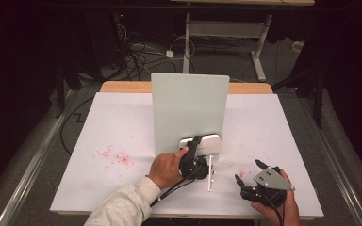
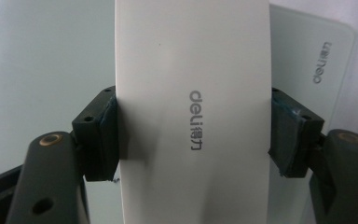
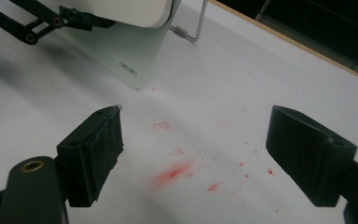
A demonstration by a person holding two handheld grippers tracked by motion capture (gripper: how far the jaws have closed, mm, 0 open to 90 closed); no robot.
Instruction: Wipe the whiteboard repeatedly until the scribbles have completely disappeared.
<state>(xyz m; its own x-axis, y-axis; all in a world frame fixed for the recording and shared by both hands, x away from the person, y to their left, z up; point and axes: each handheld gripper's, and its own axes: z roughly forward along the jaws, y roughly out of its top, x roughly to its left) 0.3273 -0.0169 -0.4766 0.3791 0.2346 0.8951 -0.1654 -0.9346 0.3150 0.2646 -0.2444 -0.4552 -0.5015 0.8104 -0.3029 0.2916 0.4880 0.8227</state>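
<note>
**A lab recording bench**

A white paper-covered wooden table (image 1: 122, 127) stands at the frame's centre, ringed by black curtains (image 1: 353, 70). At the upper middle, tangled black cables (image 1: 136, 52) cross grey carpet beside a grey metal desk frame (image 1: 259, 47).

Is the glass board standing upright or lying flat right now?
Upright. The board stands near-vertical on the table, a wire stand behind it, while the left gripper clamps a white eraser against its face.
</note>
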